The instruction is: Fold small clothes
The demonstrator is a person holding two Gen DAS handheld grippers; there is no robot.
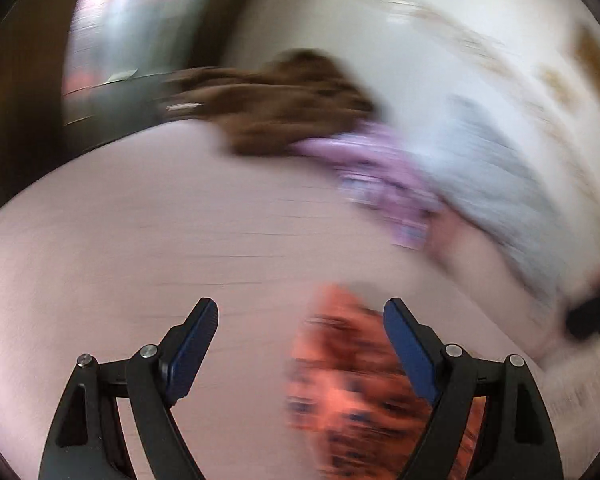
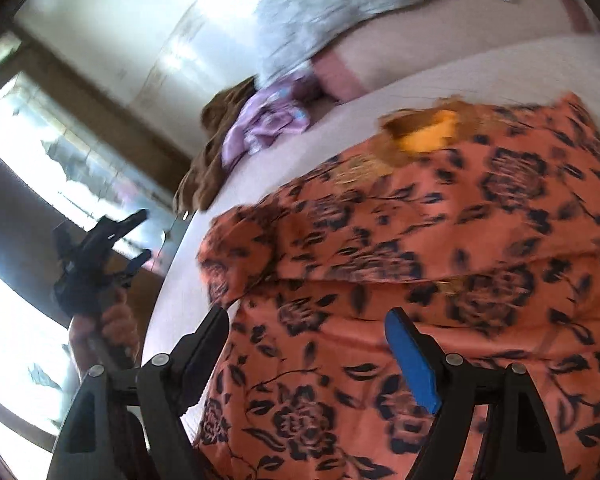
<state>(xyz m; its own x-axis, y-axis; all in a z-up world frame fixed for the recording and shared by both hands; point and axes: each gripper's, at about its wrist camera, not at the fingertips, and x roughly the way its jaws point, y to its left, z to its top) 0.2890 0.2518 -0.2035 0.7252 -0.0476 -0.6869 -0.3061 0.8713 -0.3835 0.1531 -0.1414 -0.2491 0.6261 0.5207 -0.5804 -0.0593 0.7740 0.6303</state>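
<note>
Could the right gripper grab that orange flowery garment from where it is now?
Probably yes. The right gripper is open, and the orange floral garment lies spread on the bed right ahead of its fingers, with nothing between them.

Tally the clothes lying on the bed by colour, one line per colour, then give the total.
Orange floral-print garment: 1
Brown crumpled garment: 1
Lilac patterned garment: 1
Pale grey-blue garment: 1
Total: 4, as far as the blur allows. They lie on the pale pink bedsheet; neither open gripper, left or right, holds any.
</note>
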